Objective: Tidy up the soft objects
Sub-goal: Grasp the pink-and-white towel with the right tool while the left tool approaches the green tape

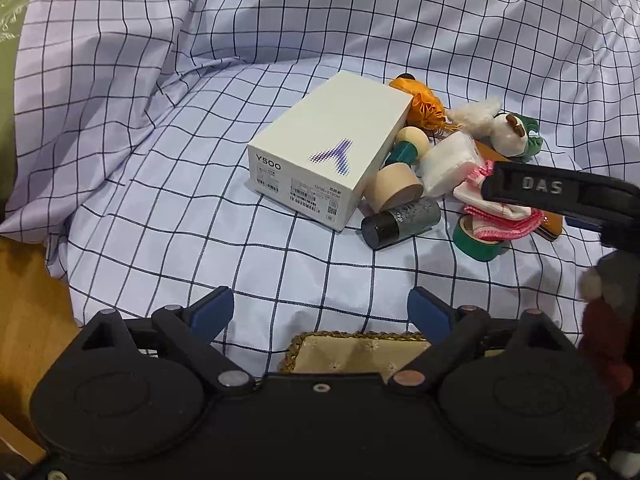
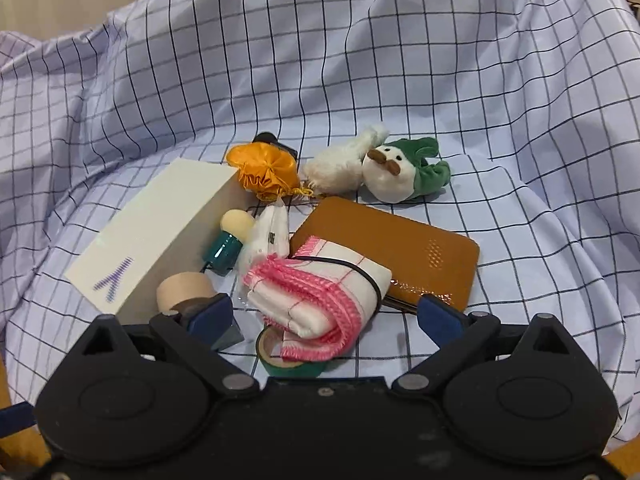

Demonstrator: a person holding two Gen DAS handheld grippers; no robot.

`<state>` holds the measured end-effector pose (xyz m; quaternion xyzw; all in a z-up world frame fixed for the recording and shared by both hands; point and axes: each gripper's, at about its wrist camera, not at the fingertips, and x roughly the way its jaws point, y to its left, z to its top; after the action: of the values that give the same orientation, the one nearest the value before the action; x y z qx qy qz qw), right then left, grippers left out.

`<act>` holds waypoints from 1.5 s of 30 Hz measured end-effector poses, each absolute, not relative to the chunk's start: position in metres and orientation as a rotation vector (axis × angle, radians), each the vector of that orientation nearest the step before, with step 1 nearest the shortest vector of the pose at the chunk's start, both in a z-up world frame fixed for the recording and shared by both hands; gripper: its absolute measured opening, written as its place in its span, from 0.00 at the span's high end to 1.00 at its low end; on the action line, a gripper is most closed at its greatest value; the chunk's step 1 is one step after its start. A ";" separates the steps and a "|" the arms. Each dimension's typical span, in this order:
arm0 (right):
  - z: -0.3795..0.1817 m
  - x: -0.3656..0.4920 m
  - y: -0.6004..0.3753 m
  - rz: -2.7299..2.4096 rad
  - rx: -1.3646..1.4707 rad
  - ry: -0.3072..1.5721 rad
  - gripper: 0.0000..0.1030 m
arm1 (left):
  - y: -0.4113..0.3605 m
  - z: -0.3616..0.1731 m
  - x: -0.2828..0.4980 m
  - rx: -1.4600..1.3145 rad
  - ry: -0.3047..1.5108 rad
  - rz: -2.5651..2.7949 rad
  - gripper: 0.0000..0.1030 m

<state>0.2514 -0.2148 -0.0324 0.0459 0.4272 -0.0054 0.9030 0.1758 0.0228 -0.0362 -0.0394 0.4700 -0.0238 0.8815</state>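
Observation:
A pile lies on a checked cloth (image 1: 200, 160). Its soft things are a folded white cloth with pink edging (image 2: 320, 296), a white plush toy with a green hood (image 2: 400, 172), an orange satin pouch (image 2: 264, 170) and a white packet (image 2: 268, 236). My right gripper (image 2: 326, 320) is open and low over the folded cloth, which lies between its blue pads without touching them. In the left wrist view one black finger (image 1: 552, 192) of that gripper crosses above the folded cloth (image 1: 496, 208). My left gripper (image 1: 320, 312) is open with nothing in it, short of the pile.
A white box (image 1: 328, 148), wooden cylinder (image 1: 396, 190), dark cylinder (image 1: 400, 222), teal bottle (image 1: 408, 144), green tape roll (image 1: 478, 244) and brown wallet (image 2: 400, 256) share the pile. A gold-rimmed basket (image 1: 352, 336) sits under my left gripper. Bare wood (image 1: 24, 300) shows left.

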 end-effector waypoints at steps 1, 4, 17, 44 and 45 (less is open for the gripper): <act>-0.035 0.253 -0.214 -0.013 0.091 0.888 0.05 | 0.024 -0.037 0.177 -0.088 0.981 -0.052 0.13; -0.042 0.260 -0.210 -0.018 0.078 0.904 0.06 | 0.025 -0.038 0.179 -0.094 0.979 -0.055 0.13; -0.056 0.272 -0.207 -0.040 0.079 0.949 0.22 | 0.024 -0.049 0.186 -0.095 1.000 -0.067 0.13; -0.042 0.242 -0.239 0.002 0.165 0.948 0.07 | -0.006 -0.044 0.179 -0.023 1.004 -0.109 0.12; -0.041 0.244 -0.241 -0.001 0.183 0.941 0.03 | -0.006 -0.044 0.180 -0.021 1.005 -0.108 0.12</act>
<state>0.2439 -0.2408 -0.0413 0.0878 0.4528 -0.0003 0.8873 0.1795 -0.0058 -0.0442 -0.0103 0.4814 -0.0516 0.8749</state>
